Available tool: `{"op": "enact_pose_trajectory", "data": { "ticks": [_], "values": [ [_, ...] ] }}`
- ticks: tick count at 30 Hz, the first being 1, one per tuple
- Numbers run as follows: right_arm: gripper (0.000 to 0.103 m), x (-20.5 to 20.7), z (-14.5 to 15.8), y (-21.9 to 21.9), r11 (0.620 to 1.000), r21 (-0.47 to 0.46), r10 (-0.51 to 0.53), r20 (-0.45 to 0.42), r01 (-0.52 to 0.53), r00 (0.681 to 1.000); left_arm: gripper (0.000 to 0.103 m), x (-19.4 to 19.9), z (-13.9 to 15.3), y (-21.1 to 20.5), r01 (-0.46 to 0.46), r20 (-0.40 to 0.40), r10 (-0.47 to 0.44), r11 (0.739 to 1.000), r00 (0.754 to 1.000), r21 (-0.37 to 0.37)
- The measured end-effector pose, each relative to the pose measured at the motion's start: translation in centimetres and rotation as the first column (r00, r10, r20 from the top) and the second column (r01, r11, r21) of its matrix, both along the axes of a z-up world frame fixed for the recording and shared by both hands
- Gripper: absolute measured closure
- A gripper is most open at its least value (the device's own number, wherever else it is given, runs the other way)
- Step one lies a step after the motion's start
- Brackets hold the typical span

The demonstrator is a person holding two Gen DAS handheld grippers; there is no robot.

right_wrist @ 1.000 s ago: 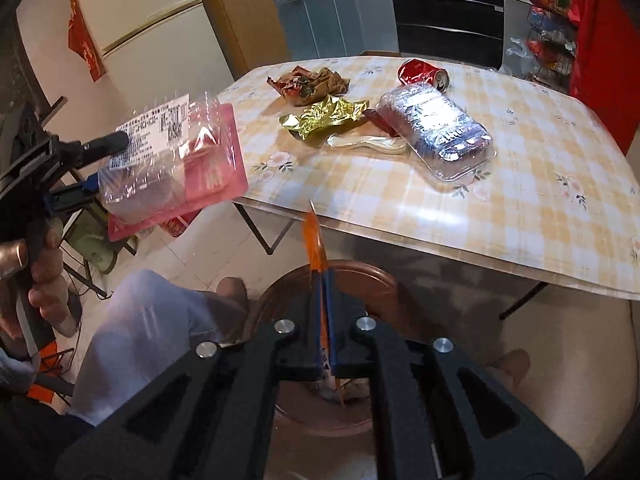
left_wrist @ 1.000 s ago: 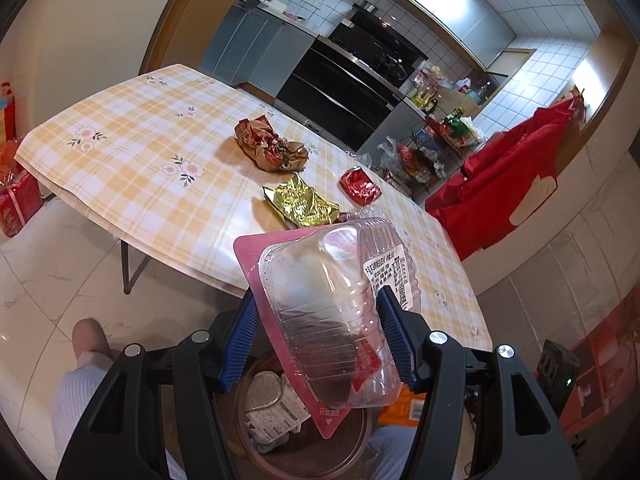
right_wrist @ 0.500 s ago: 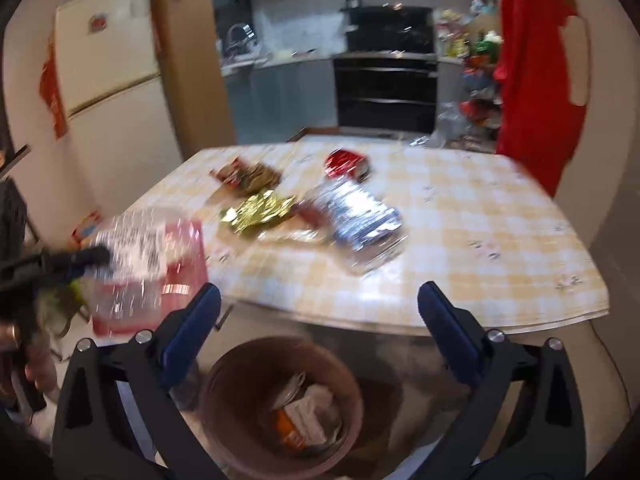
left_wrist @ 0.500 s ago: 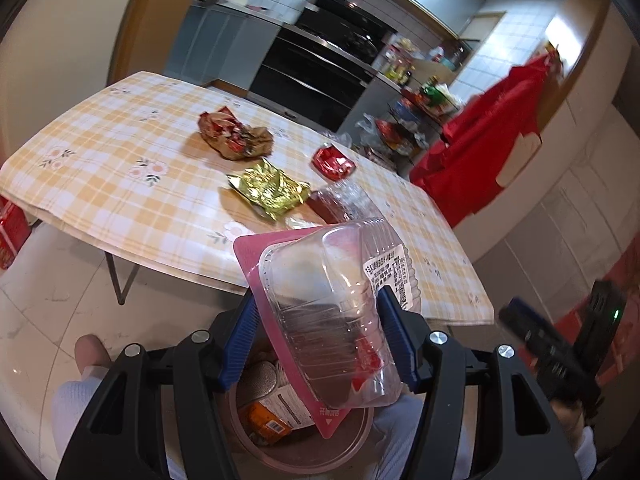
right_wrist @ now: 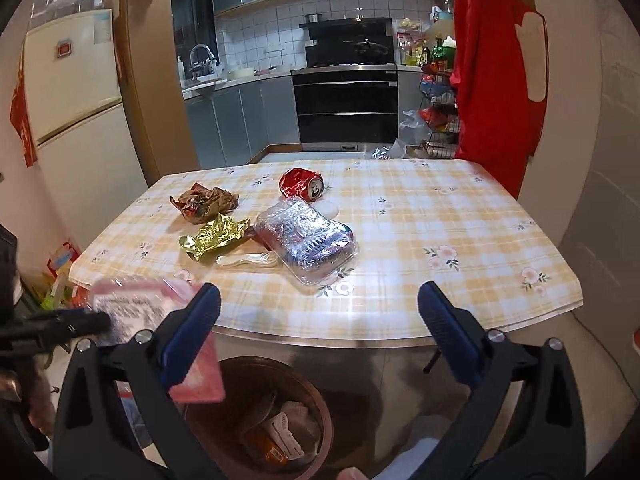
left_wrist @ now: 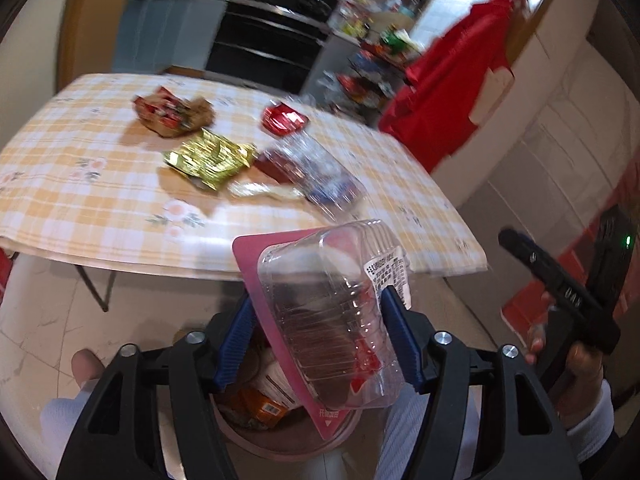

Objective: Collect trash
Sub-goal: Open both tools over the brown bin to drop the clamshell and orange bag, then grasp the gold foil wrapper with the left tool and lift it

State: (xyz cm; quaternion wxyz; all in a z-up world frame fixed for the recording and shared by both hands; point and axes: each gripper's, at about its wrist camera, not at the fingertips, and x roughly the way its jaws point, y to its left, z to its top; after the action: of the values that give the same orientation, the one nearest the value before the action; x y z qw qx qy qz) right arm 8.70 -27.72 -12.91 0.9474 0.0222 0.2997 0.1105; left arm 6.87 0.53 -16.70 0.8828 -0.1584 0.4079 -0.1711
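Left wrist view. Your left gripper [left_wrist: 320, 340]: jaws opening, the clear blister pack on pink card [left_wrist: 326, 316] between the blue pads; the right pad [left_wrist: 400, 340] touches its side, while a gap shows at the left pad. The pack hangs over the brown trash bin [left_wrist: 256, 444] at 6 o'clock, which holds wrappers. On the checked table [left_wrist: 80, 184]: brown crumpled wrapper [left_wrist: 174, 117] at 11 o'clock, gold foil wrapper [left_wrist: 210, 158] nearer, crushed red can [left_wrist: 284, 120] at 12 o'clock, clear tray [left_wrist: 316, 176] beside a pale wrapper [left_wrist: 266, 191]. Your right hand [left_wrist: 568, 364] grips its tool at 3 o'clock.

Right wrist view. Your right gripper [right_wrist: 318, 338]: fingers spread wide, nothing between them. The bin [right_wrist: 320, 412] sits at 6 o'clock under the table edge [right_wrist: 400, 320]. The blister pack [right_wrist: 136, 312] shows blurred at 8 o'clock. Can [right_wrist: 301, 185], tray [right_wrist: 306, 240], gold wrapper [right_wrist: 212, 236] and brown wrapper [right_wrist: 204, 202] lie from 12 to 10 o'clock.
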Motion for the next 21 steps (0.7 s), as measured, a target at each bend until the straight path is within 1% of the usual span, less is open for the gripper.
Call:
{"op": "enact_pose_trajectory", "data": {
  "ticks": [2, 4, 6, 9, 12, 16, 21],
  "values": [
    [0.006, 0.0, 0.0, -0.2, 1.0, 0.006, -0.006, -0.003, 0.006, 1.0, 0.026, 0.3, -0.6, -0.2, -0.007, -0.015, 0.007, 1.0, 1.0, 0.005],
    [0.006, 0.2, -0.2, -0.4, 1.0, 0.008, -0.008, -0.008, 0.008, 1.0, 0.023, 0.4, -0.9, -0.1, -0.021, -0.022, 0.021, 1.0, 1.0, 0.004],
    [0.006, 0.3, -0.4, -0.4, 1.0, 0.011, -0.008, -0.018, 0.008, 1.0, 0.02, 0.5, -1.0, 0.3, -0.045, -0.021, 0.045, 0.999, 0.999, 0.029],
    [0.006, 0.6, -0.9, -0.5, 1.0, 0.023, -0.01, -0.039, 0.011, 0.999, 0.011, 0.4, -0.8, 1.0, -0.077, -0.001, 0.077, 0.995, 0.997, 0.058],
    [0.006, 0.9, -1.3, -0.3, 1.0, 0.023, 0.0, -0.053, 0.002, 0.999, 0.008, 0.3, -0.5, 1.7, -0.102, 0.019, 0.101, 0.991, 0.995, 0.086],
    [0.005, 1.3, -1.9, 0.4, 1.0, 0.005, 0.013, -0.072, -0.013, 0.997, 0.007, 0.2, -0.3, 2.5, -0.141, 0.048, 0.136, 0.982, 0.99, 0.125],
    [0.005, 1.7, -2.5, 0.6, 1.0, 0.003, 0.017, -0.097, -0.016, 0.995, 0.007, 0.3, -0.4, 3.7, -0.175, 0.059, 0.169, 0.979, 0.984, 0.106]
  ]
}}
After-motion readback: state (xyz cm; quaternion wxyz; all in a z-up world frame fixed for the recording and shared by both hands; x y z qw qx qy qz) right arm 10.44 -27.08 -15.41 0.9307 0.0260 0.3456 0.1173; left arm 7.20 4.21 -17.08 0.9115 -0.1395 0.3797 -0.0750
